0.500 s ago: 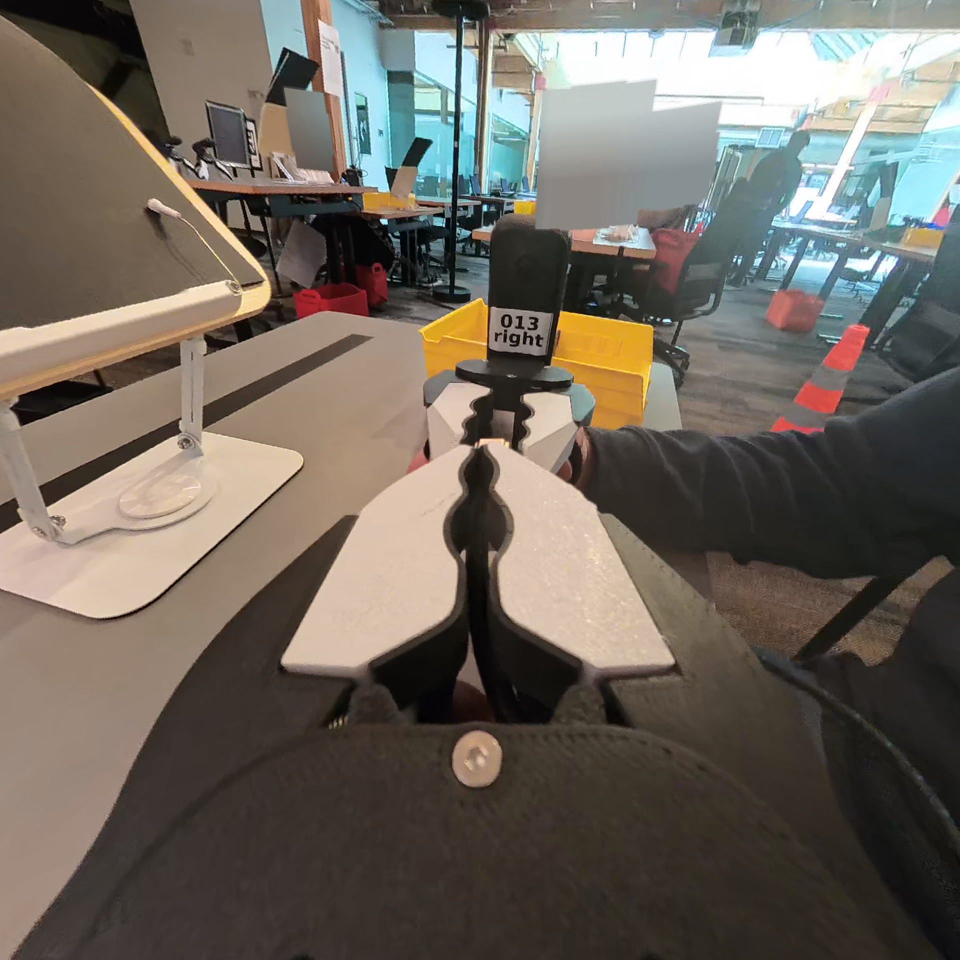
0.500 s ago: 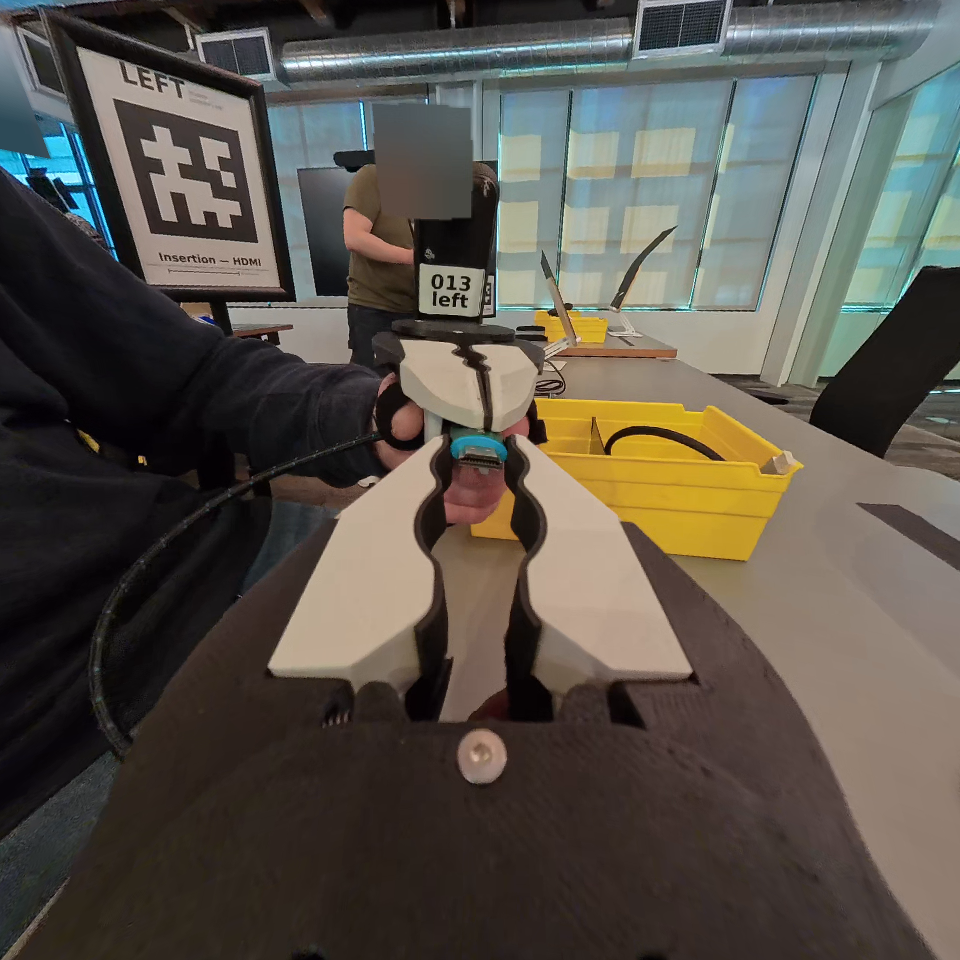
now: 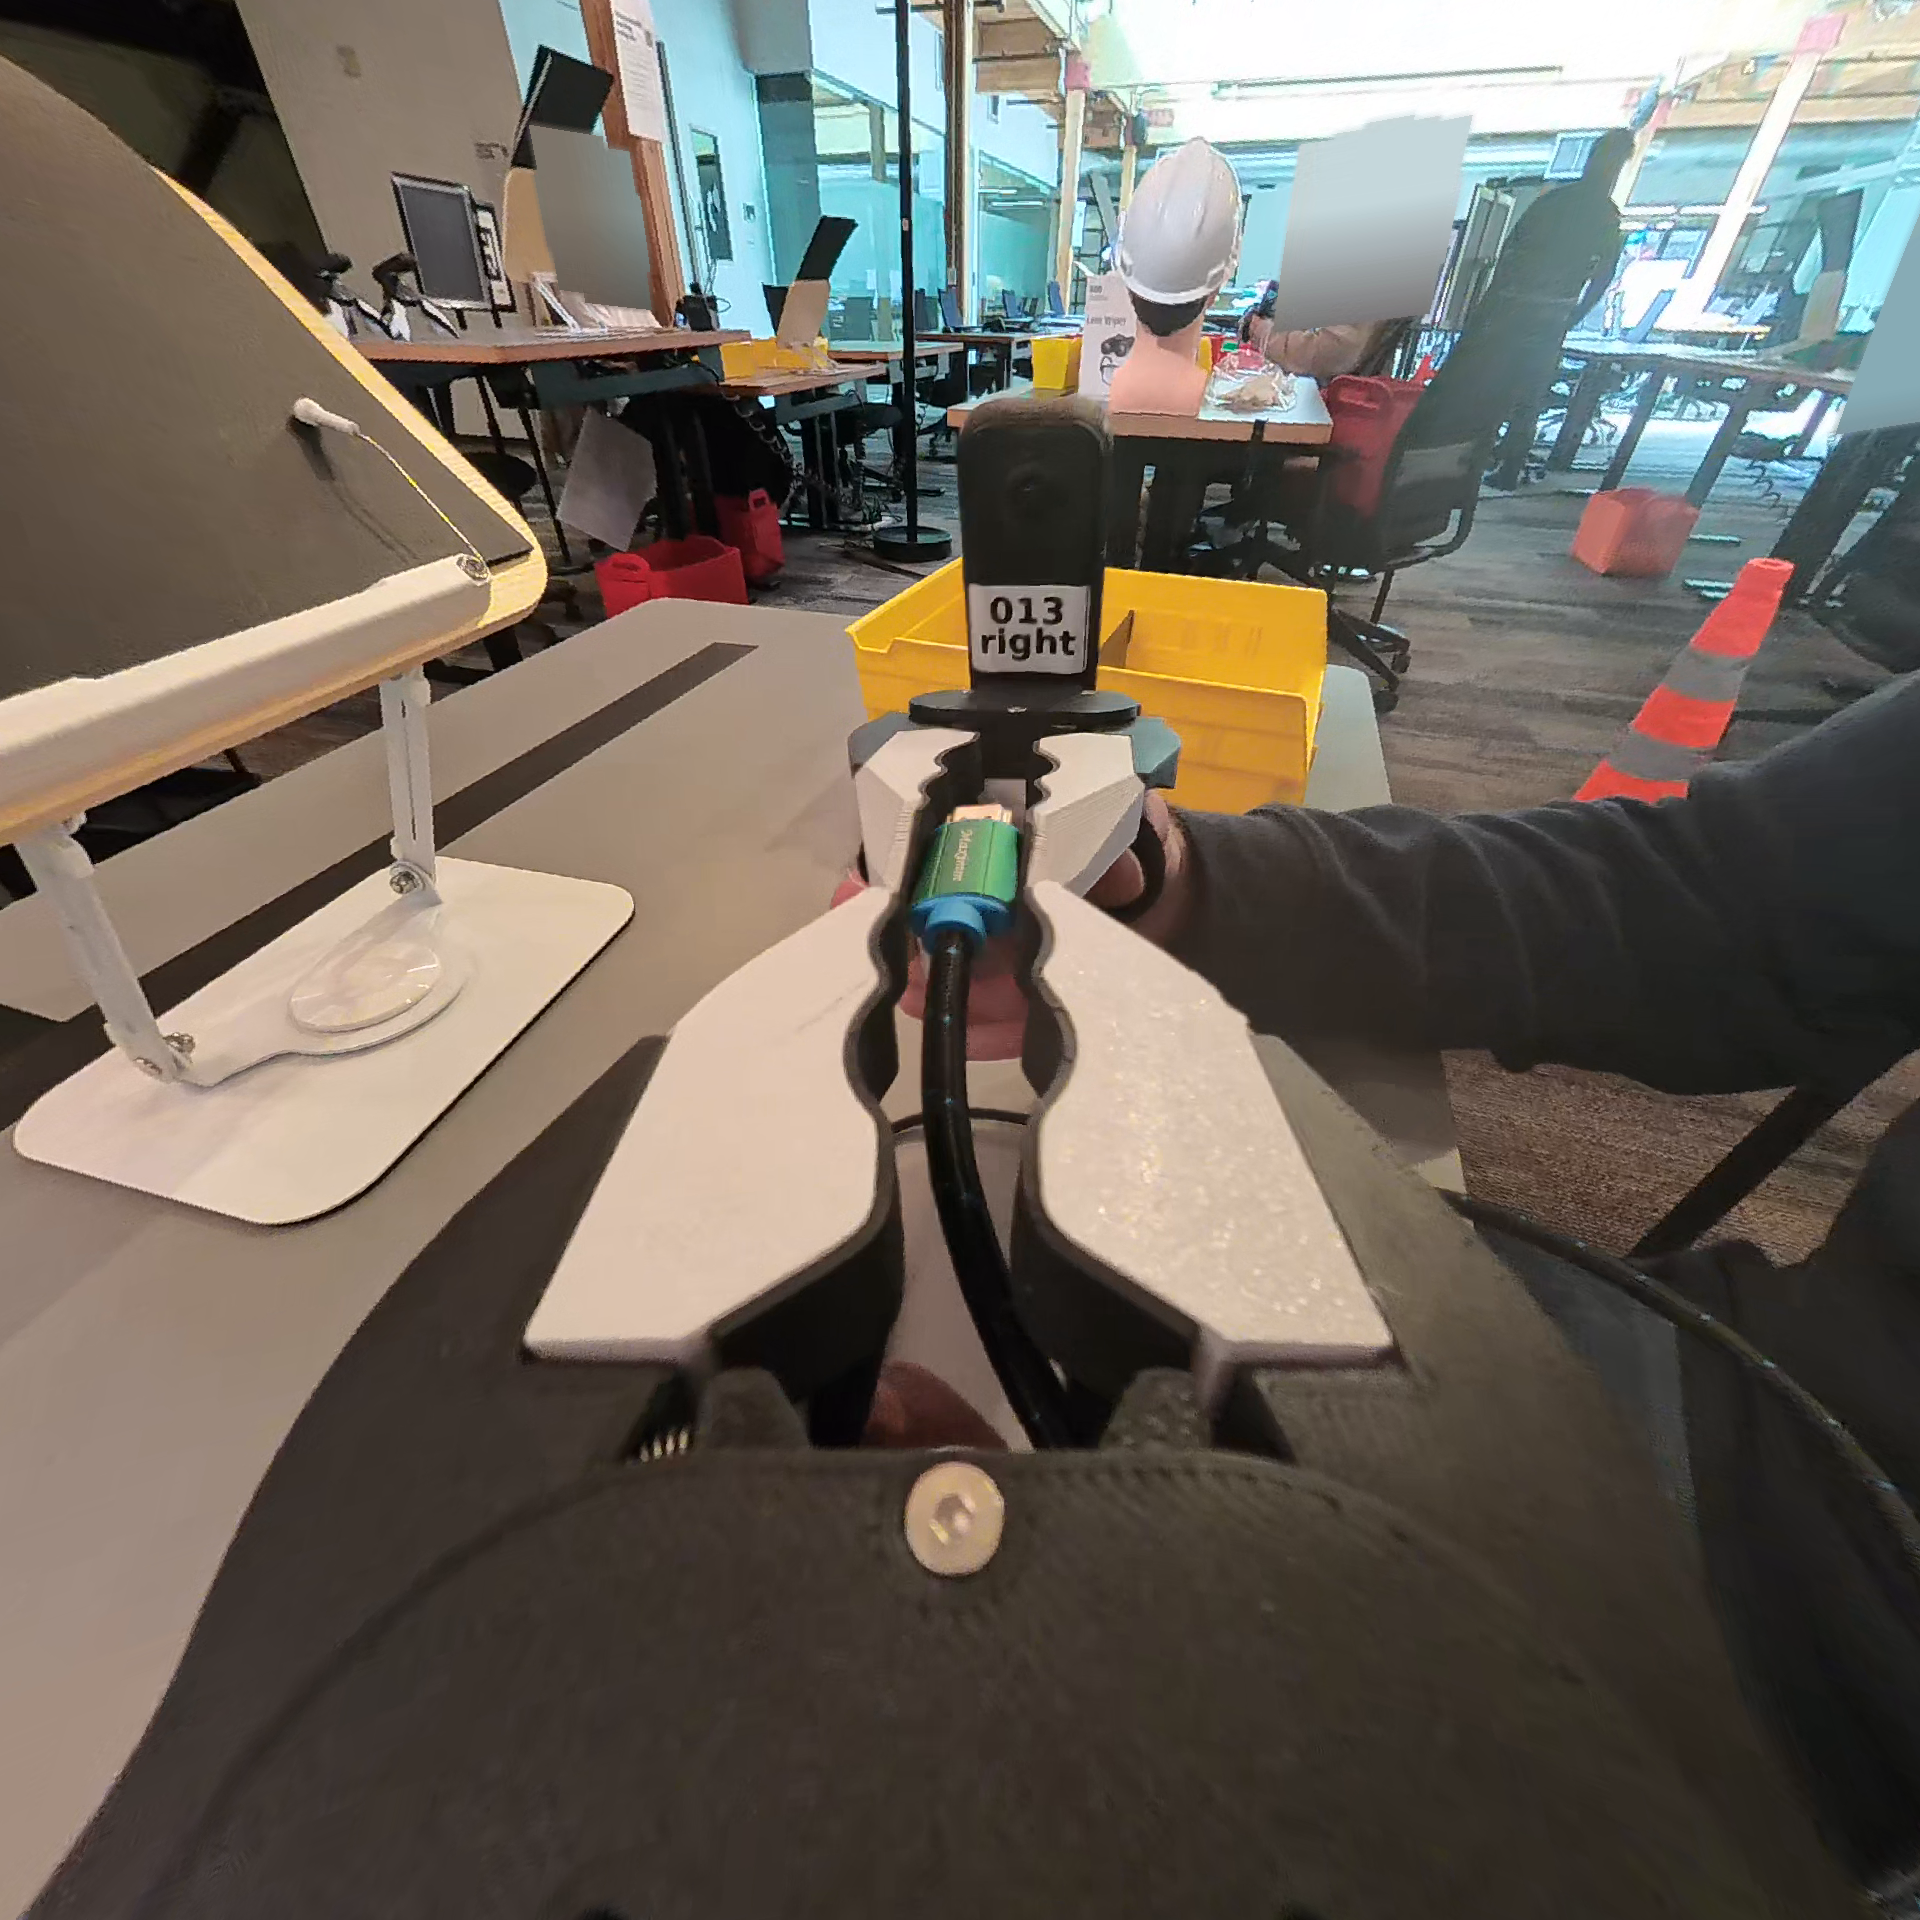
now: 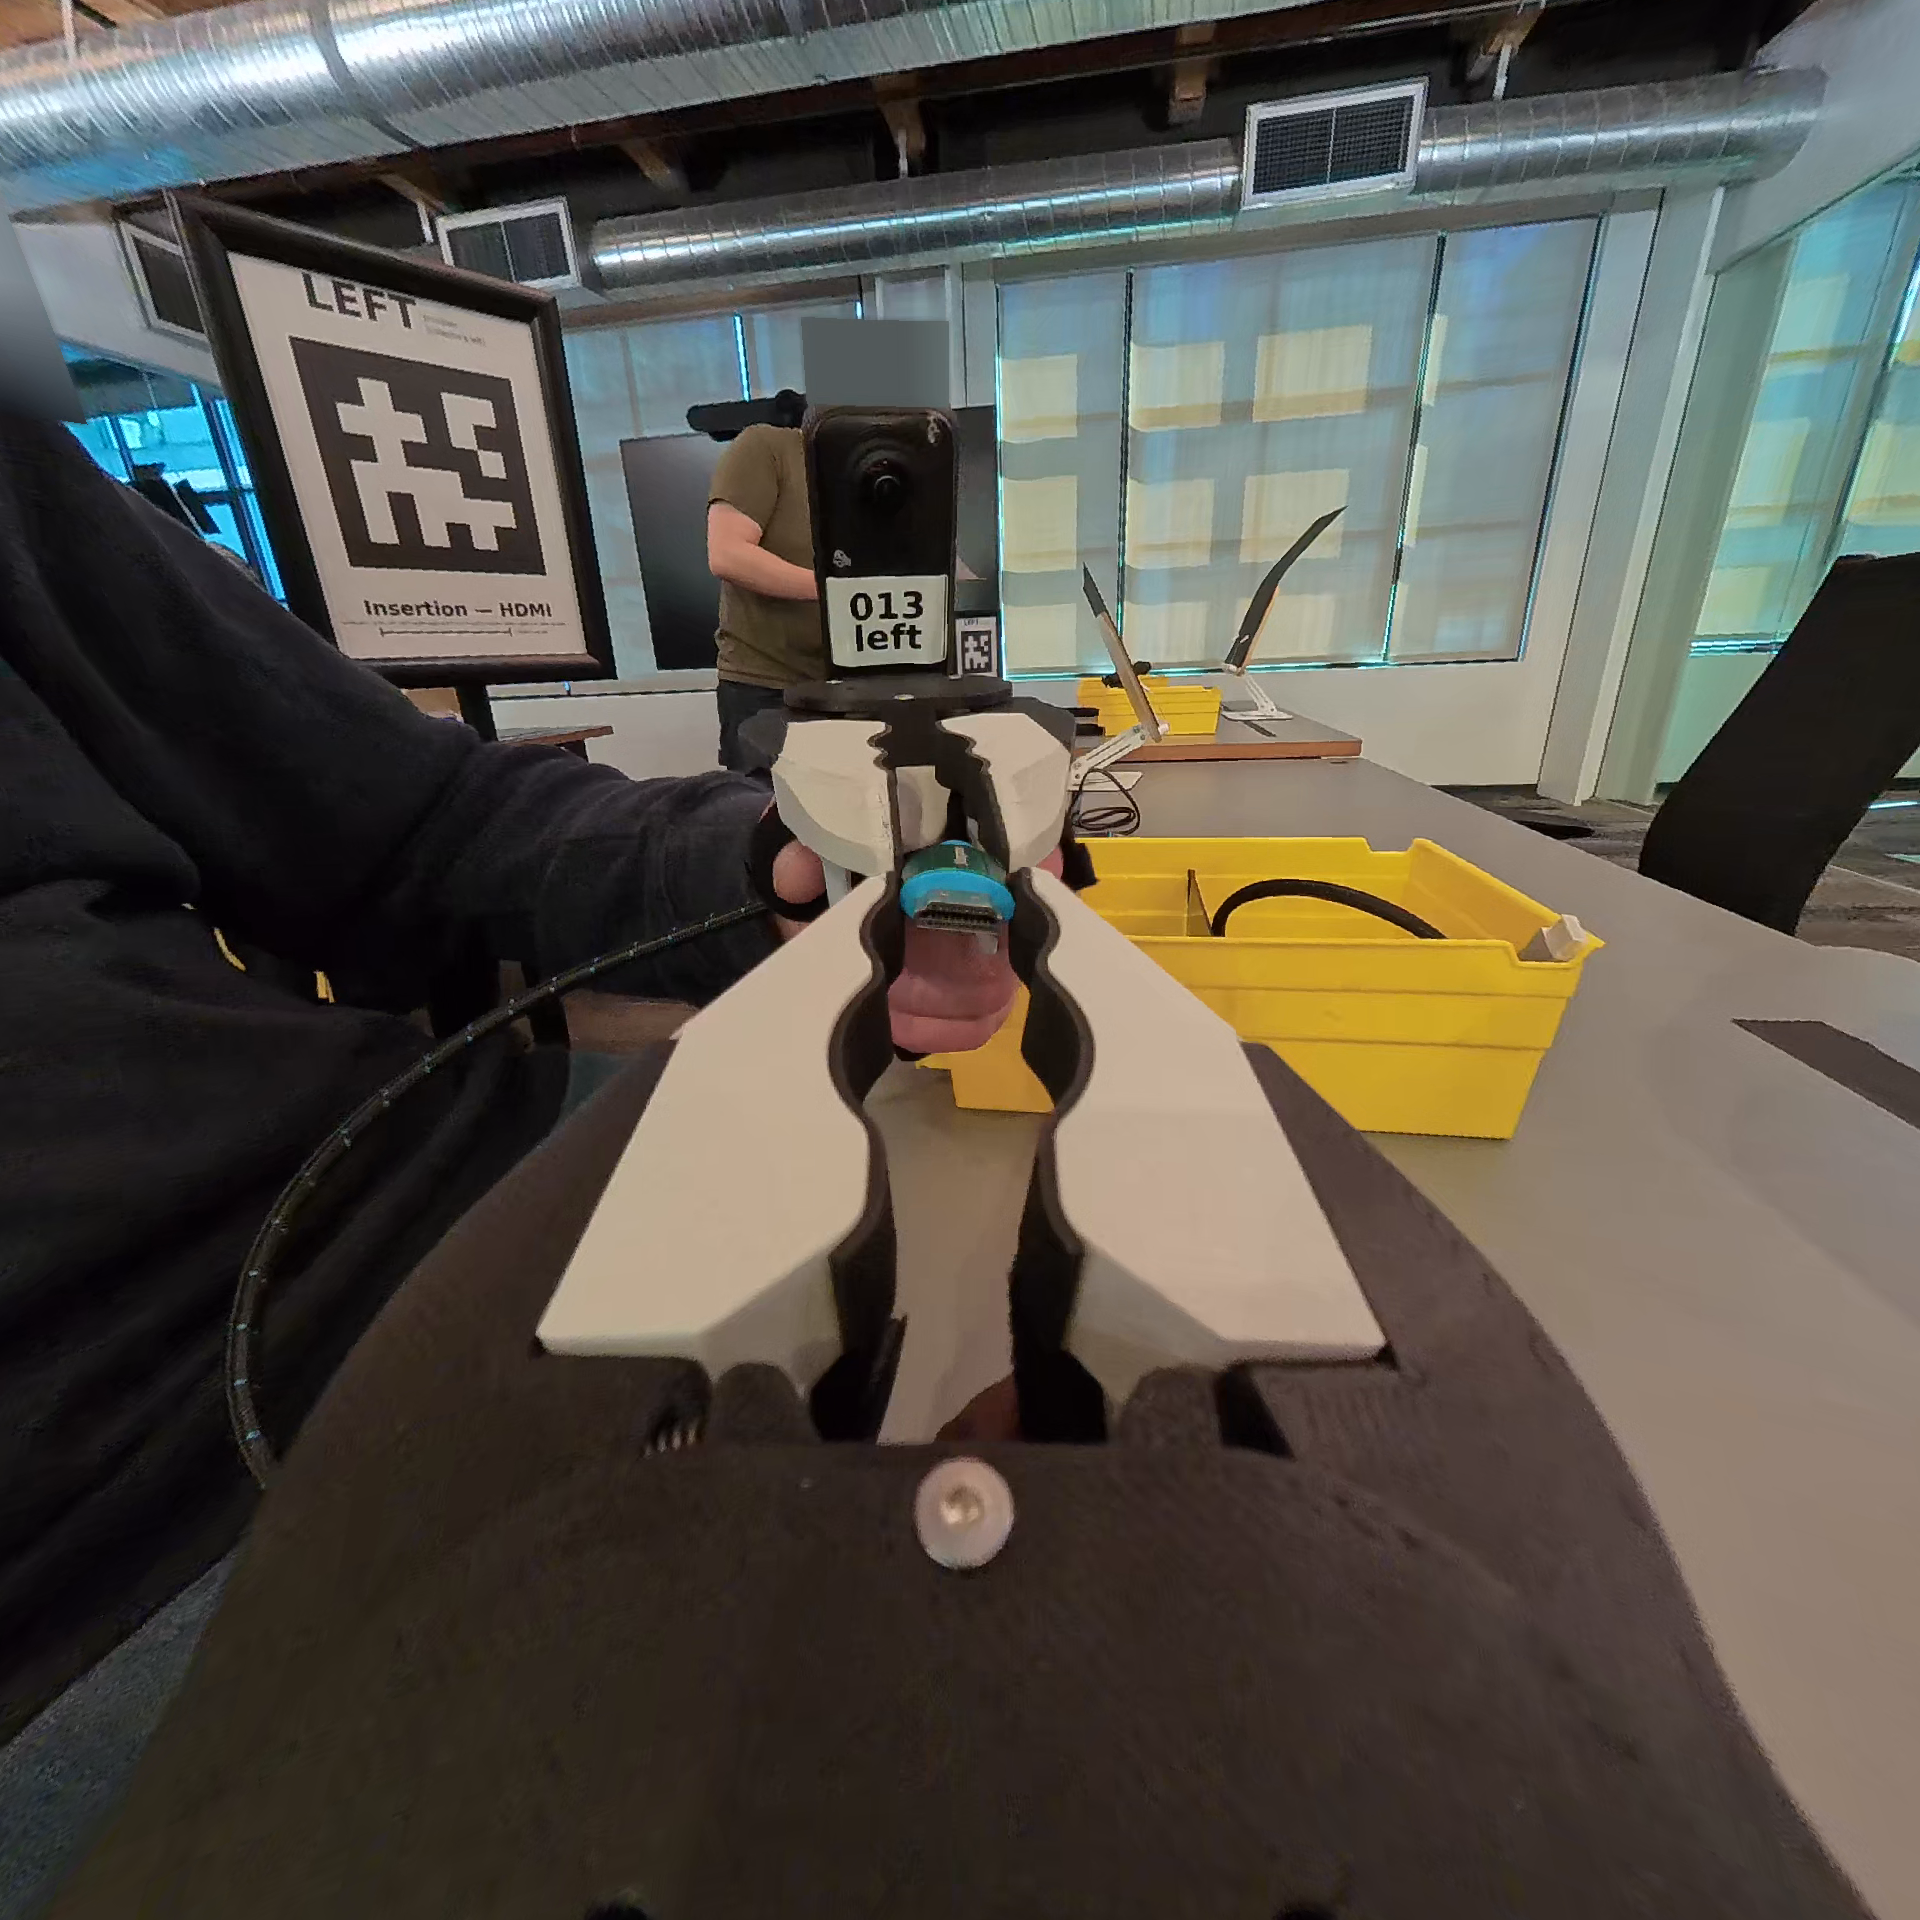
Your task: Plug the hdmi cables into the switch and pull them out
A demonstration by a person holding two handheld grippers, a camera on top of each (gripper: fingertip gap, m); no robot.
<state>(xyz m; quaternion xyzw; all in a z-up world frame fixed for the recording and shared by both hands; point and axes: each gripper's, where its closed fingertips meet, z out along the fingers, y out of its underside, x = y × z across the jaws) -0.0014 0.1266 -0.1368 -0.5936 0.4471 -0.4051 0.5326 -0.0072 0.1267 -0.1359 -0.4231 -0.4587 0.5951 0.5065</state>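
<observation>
An HDMI plug [image 3: 961, 857] with a green body and blue collar sits between both grippers, which face each other tip to tip above the grey table [image 3: 623, 790]. My left gripper [image 3: 961, 912] is open, its fingers standing clear on either side of the collar. The black braided cable [image 3: 956, 1091] runs back between them. My right gripper [image 4: 956, 899] is shut on the plug [image 4: 951, 916], whose metal end faces its camera. The right gripper [image 3: 982, 800] also shows in the left wrist view, and the left gripper [image 4: 935, 810] in the right wrist view. The cable [image 4: 416, 1060] loops down past a dark sleeve. No switch is in view.
A yellow bin [image 4: 1351, 997] stands on the table behind the grippers, with a black cable [image 4: 1309, 899] and a small grey block [image 4: 1553, 935] inside. A white stand with a tilted board [image 3: 312, 997] is at the left. A framed marker sign [image 4: 405, 468] and a black chair [image 4: 1787, 727] stand nearby. My two grippers' fingertips are within a few centimetres of each other.
My left gripper has opened from shut, so the green plug and cable now show between its fingers. The right gripper's tips have closed slightly onto the plug.
</observation>
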